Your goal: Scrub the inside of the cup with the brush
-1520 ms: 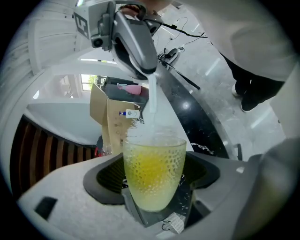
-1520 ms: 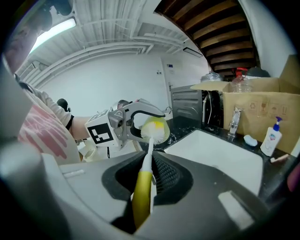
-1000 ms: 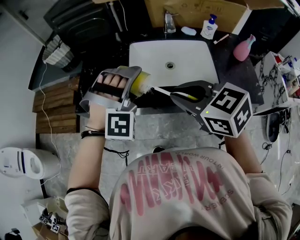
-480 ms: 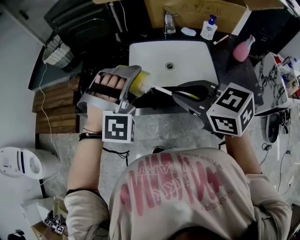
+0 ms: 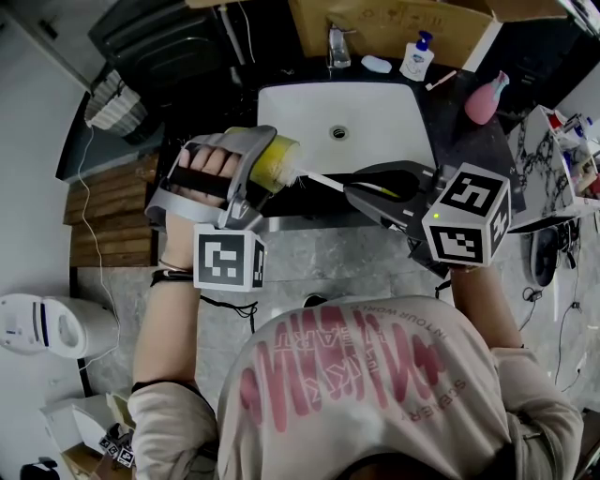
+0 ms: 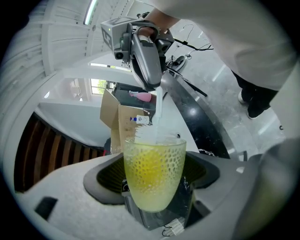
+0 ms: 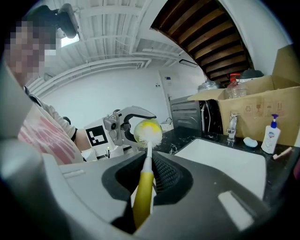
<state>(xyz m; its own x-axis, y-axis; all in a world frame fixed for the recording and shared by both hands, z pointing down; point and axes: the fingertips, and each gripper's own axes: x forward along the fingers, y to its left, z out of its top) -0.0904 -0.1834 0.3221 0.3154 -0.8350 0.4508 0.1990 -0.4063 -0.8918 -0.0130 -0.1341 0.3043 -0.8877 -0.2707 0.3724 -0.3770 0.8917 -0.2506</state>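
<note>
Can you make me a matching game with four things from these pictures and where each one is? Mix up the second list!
Things
1. cup
2. brush
3. pink bottle
4. white pump bottle

Places
A. standing on the dark counter, to the right of the sink
B. its handle is clamped in the right gripper
C. behind the sink, in front of the cardboard box
D. clamped in the left gripper

Right pairs: 1-D, 2-B, 3-A, 4-C.
</note>
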